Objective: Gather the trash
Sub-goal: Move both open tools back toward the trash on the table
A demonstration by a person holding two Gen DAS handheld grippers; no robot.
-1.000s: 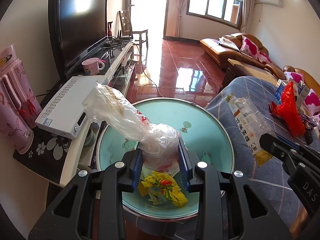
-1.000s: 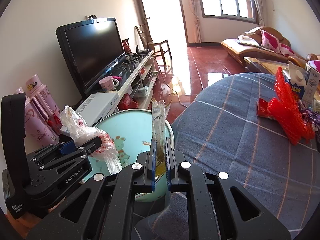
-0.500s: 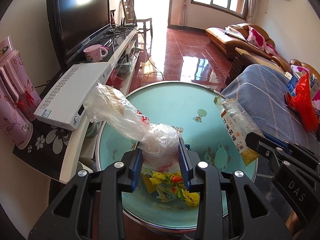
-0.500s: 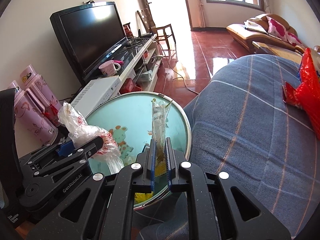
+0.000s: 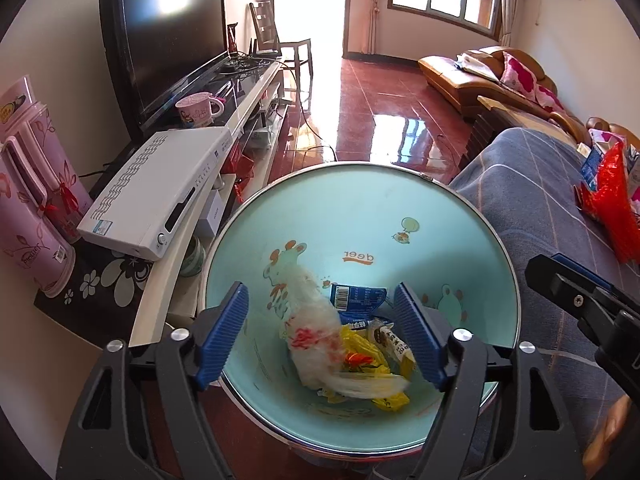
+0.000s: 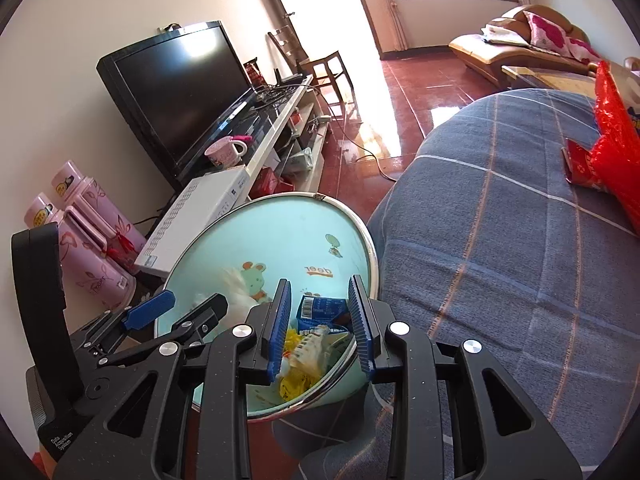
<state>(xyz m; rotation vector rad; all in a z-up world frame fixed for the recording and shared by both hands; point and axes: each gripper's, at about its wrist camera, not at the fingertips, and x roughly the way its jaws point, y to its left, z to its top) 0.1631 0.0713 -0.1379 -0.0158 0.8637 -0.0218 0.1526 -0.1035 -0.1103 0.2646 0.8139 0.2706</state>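
Both tools have let go since half a second ago: the clear plastic bag (image 5: 316, 340) that the left tool (image 5: 320, 340) pinched now lies blurred inside the pale blue bin (image 5: 360, 208), and the long clear wrapper (image 5: 390, 340) that the right tool (image 6: 320, 328) gripped has dropped in with it. The left tool's blue-padded jaws stand wide apart over the bin's mouth with nothing between them. The right tool's jaws are also spread, less widely, and hold nothing; they hang over the near rim of the bin (image 6: 280, 216).

At the bottom of the bin, the plastic bag, marked with red print, rests on a crumpled yellow wrapper (image 5: 376, 364), with a blue packet (image 5: 356, 298) bearing a barcode just behind it. In the right wrist view the same blue packet (image 6: 320, 308) and yellow wrapper (image 6: 296, 380) show between the open jaws.

The bin stands between a white TV stand (image 5: 176, 264) and a bed covered in a blue checked blanket (image 6: 500, 248), touching or nearly touching the blanket's edge. Further along the blanket lies a red foil bag (image 6: 612, 152), well apart from the bin. A white set-top box (image 5: 160, 188) sits on the stand near a pink mug (image 5: 196, 110) and a black television (image 5: 172, 32).
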